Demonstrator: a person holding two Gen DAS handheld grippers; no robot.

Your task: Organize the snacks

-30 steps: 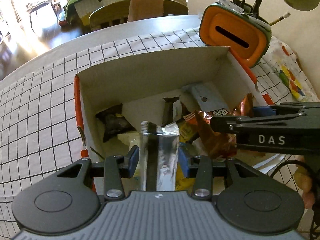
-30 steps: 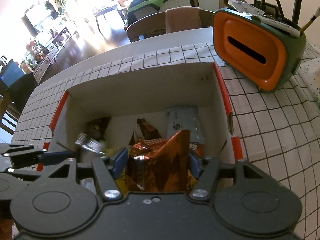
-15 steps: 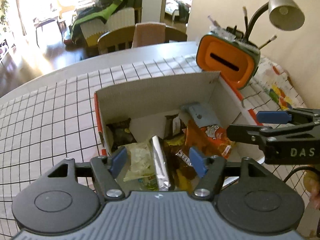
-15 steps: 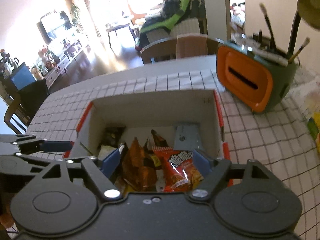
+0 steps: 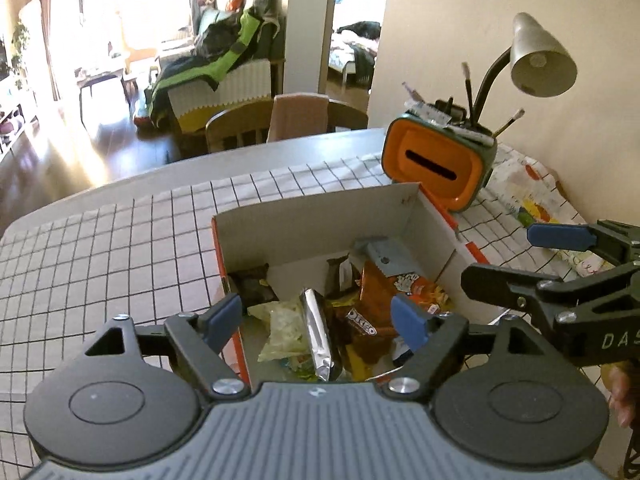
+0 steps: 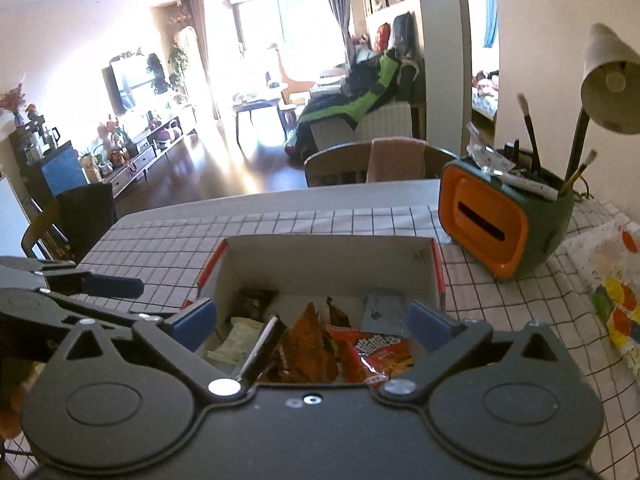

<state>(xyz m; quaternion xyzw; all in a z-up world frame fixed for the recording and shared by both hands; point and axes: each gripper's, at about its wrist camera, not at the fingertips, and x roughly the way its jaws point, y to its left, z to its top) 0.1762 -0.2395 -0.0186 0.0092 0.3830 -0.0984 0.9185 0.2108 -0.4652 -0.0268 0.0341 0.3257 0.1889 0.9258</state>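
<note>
Cardboard box (image 5: pixel 320 216) held the snacks; your left gripper (image 5: pixel 316 318) and right gripper (image 6: pixel 314 318) hung above it, jaws opening, gripping nothing; silver packet (image 5: pixel 318 332) lay inside.

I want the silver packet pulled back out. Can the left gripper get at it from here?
Probably yes: the left gripper, its jaws opening and empty, hangs above the open box, and the silver packet lies uncovered on top.

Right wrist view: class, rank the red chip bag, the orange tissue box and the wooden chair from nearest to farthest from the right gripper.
1. Red chip bag: in the box, just below the right gripper.
2. Orange tissue box: right, on the tablecloth.
3. Wooden chair: beyond the table's far edge.
</note>
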